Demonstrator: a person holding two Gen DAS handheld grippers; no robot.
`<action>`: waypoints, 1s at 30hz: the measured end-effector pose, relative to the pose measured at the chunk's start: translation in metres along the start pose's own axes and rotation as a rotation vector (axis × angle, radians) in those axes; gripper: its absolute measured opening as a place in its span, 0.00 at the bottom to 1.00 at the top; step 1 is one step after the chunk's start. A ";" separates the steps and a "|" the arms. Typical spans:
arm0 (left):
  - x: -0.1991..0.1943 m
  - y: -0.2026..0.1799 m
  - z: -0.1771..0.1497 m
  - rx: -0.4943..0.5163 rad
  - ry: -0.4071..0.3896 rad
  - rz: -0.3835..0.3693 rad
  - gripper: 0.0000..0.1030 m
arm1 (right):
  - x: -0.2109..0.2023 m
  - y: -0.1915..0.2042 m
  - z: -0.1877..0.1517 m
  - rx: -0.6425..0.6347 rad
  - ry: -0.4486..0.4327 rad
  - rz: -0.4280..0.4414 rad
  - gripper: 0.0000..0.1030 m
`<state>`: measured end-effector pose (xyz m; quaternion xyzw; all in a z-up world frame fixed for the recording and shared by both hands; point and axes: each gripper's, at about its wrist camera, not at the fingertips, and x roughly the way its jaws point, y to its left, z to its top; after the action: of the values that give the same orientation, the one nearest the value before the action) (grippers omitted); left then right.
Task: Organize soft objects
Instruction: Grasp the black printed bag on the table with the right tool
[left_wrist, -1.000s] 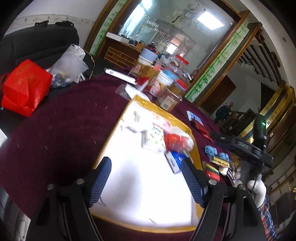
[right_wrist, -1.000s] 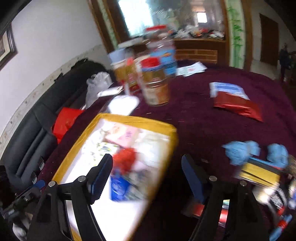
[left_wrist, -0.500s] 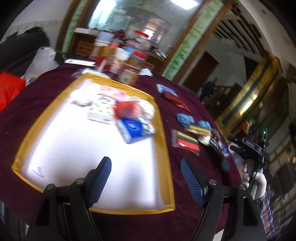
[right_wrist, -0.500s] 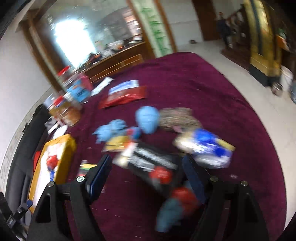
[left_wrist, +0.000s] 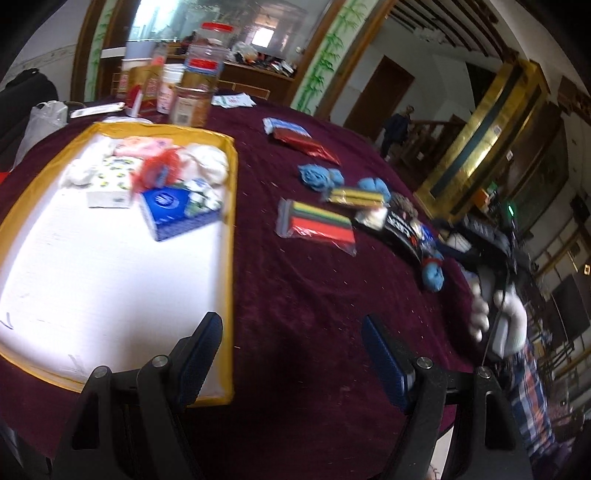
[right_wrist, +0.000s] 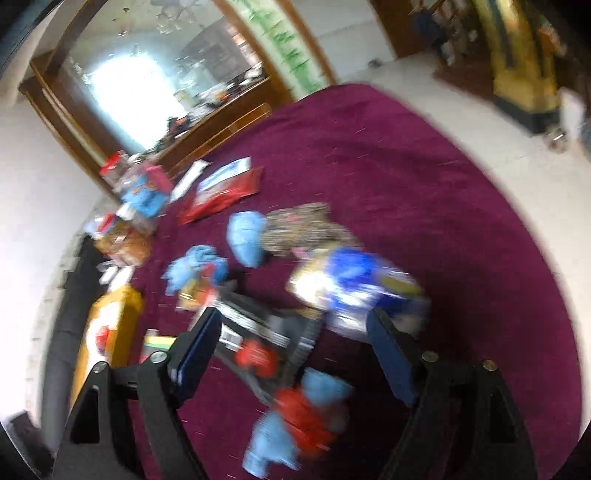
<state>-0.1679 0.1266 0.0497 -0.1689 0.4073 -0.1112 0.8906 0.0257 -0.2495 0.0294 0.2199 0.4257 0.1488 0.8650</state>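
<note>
A yellow-rimmed white tray (left_wrist: 231, 236) holds several soft packs, among them a blue tissue pack (left_wrist: 171, 212) and a red mesh item (left_wrist: 157, 170). My left gripper (left_wrist: 293, 354) is open and empty above the maroon cloth by the tray's near right corner. To its right lie a striped bag (left_wrist: 316, 225), blue cloths (left_wrist: 317, 177) and a black pack (left_wrist: 400, 230). My right gripper (right_wrist: 295, 354) is open and empty, low over the black pack (right_wrist: 258, 325) and a blue and red soft toy (right_wrist: 299, 413); a blue packet (right_wrist: 354, 288) lies just beyond. This view is blurred.
Jars and boxes (left_wrist: 184, 96) stand behind the tray. A red packet (left_wrist: 306, 146) lies at the far middle of the round table (right_wrist: 443, 206). The tray shows at the left in the right wrist view (right_wrist: 122, 314). A gloved hand (left_wrist: 498, 317) holds the right gripper at the table's right edge.
Both views have swung right. The left gripper has shifted from over the tray to its right corner. The right gripper has come down closer to the pile of packs. Both stay open.
</note>
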 end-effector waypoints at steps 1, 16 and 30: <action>0.002 -0.004 -0.001 0.005 0.008 -0.002 0.85 | 0.008 0.004 0.004 0.002 0.020 0.036 0.80; 0.003 -0.039 0.007 0.128 -0.038 0.002 0.86 | 0.056 0.079 -0.020 -0.343 0.184 0.144 0.80; 0.075 -0.075 0.041 0.304 0.113 0.093 0.86 | 0.067 0.093 -0.040 -0.473 0.124 -0.142 0.79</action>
<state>-0.0926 0.0410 0.0528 -0.0066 0.4426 -0.1398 0.8857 0.0266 -0.1296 0.0103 -0.0285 0.4457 0.1962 0.8729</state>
